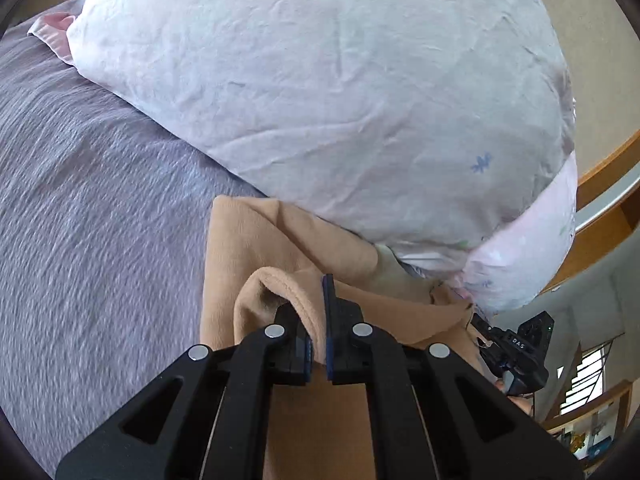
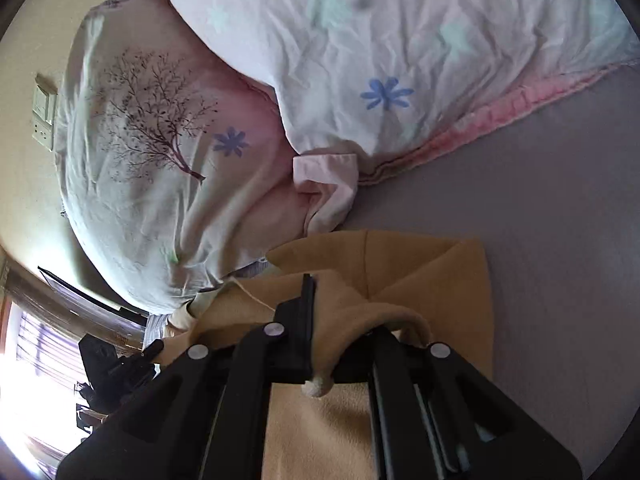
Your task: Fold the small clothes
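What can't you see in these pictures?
- Tan garment: its near end is hidden behind the left gripper and cut off by the frame edge.
- Right wrist view: cloth drapes over the right gripper, hiding one fingertip.
- Window area: washed out by glare.

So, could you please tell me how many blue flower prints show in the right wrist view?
2: one blue flower print on the white floral duvet, one on the tree-printed pillow. Folds may hide others.
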`<action>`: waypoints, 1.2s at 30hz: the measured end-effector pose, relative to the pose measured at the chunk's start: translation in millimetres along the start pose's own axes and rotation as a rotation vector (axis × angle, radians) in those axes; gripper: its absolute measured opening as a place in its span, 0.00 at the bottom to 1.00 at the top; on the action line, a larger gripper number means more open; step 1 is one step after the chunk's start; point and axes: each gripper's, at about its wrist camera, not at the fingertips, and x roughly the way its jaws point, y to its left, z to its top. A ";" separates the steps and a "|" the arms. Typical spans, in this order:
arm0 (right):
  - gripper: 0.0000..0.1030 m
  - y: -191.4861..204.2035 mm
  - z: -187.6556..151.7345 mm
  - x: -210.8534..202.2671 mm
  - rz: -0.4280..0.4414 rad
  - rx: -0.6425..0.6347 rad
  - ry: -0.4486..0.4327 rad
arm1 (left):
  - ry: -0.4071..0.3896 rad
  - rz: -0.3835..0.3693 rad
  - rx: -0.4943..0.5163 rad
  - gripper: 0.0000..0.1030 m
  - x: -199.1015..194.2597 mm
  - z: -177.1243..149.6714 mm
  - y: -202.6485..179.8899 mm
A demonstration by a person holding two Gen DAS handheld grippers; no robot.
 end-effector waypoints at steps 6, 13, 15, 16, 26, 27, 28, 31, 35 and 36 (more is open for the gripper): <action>0.55 -2.3 14.7 2.0 -0.034 0.043 -0.039 | -0.048 -0.108 -0.197 0.07 -18.5 13.5 31.3; 0.74 4.3 -20.5 -43.9 0.093 -0.056 -0.035 | -0.100 -0.078 -0.136 0.72 -78.8 -2.3 32.8; 0.81 -3.0 -32.9 -32.0 0.005 -0.064 0.039 | -0.038 -0.058 -0.122 0.72 -80.4 -15.1 35.2; 0.81 -6.1 -37.7 -21.3 -0.081 -0.061 0.084 | -0.004 -0.045 -0.116 0.72 -80.6 -22.0 36.7; 0.87 -27.8 -77.4 -102.6 0.159 -0.068 -0.183 | 0.102 0.058 -0.043 0.68 -72.9 -67.5 22.9; 0.87 -36.7 -80.1 -107.3 0.195 -0.046 -0.201 | 0.106 0.065 -0.070 0.48 -71.2 -70.8 23.9; 0.88 -36.9 -78.6 -107.4 0.221 -0.021 -0.207 | 0.126 0.074 -0.112 0.23 -67.6 -73.8 28.0; 0.88 -37.4 -64.9 -104.4 0.267 0.064 -0.207 | 0.142 0.057 -0.174 0.17 -59.0 -74.8 25.7; 0.88 -36.9 -56.8 -114.5 0.313 0.074 -0.276 | 0.099 -0.060 -0.119 0.16 -71.2 -63.2 -19.2; 0.88 -37.5 -55.3 -113.9 0.342 0.083 -0.286 | 0.091 -0.091 -0.076 0.16 -72.0 -60.4 -42.2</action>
